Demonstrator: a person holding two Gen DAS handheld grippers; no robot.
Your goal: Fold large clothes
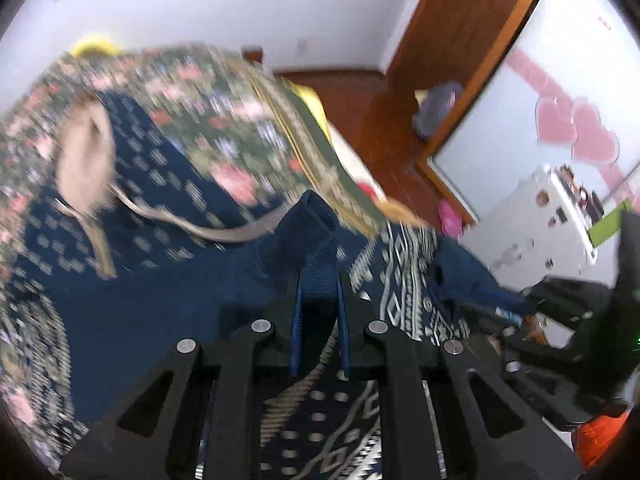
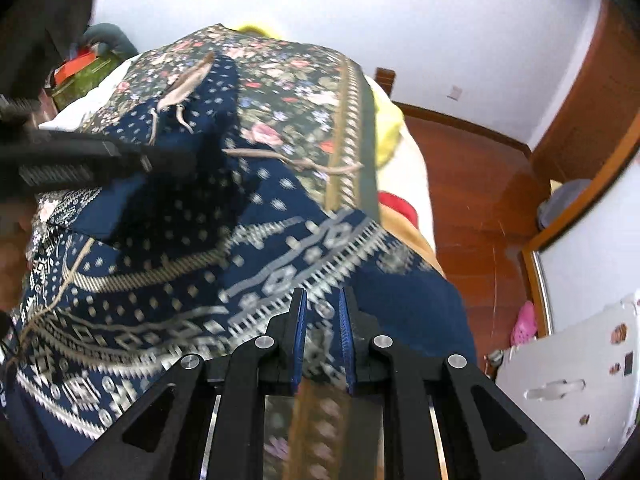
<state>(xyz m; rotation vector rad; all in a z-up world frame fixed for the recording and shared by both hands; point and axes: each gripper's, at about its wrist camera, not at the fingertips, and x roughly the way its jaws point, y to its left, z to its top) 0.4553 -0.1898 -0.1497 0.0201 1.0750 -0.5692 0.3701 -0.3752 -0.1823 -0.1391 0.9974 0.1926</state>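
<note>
A navy garment with a white and gold woven pattern is lifted over a bed with a floral bedspread. My left gripper is shut on a bunched fold of its plain navy cloth. A beige drawstring trails from it across the fabric. In the right wrist view the garment hangs in front, and my right gripper is shut on its patterned border. The left gripper shows as a dark blur at the left there. The right gripper holds a navy corner at the right of the left wrist view.
The floral bedspread covers the bed, with a yellow item at its far side. Wooden floor runs along the right. A white cabinet, a pink slipper and a grey stool stand near a framed mirror.
</note>
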